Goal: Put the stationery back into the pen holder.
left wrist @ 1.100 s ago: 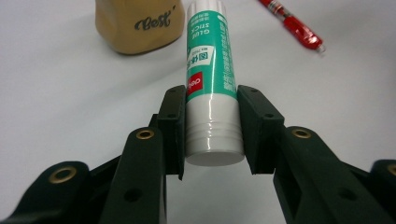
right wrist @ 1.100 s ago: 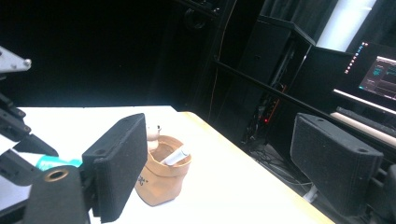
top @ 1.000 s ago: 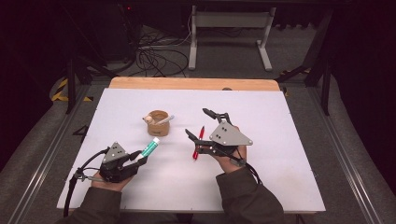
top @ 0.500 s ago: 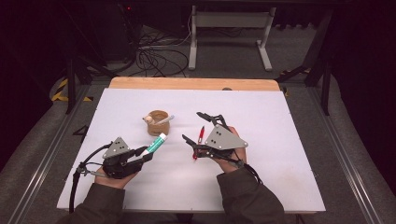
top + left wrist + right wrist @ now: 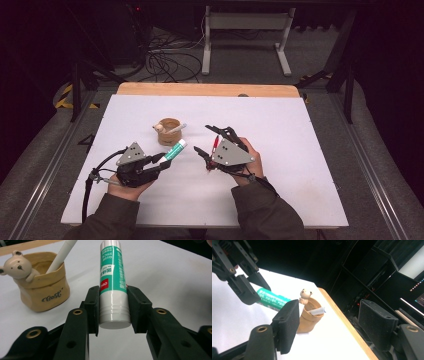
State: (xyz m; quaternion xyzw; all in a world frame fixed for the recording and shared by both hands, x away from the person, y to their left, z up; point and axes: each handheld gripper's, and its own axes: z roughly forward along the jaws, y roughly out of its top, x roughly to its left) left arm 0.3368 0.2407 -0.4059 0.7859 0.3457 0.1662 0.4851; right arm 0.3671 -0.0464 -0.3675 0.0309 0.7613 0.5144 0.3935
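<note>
while the left gripper (image 5: 113, 312) pinches a glue stick (image 5: 112, 277), a white pen (image 5: 175, 129) leans in the bear-trimmed tan cup (image 5: 167, 129).

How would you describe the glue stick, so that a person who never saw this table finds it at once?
Start at the white table and find the small tan pen holder with a bear figure on its rim. Just in front of it, the left gripper clamps the glue stick: the one white tube with a green label, lifted off the surface.

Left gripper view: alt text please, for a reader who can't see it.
The left tool clamps a green-and-white glue stick between its black jaws, above a white table. At left stands a tan pen pot with a bear figure, holding a white pen.
</note>
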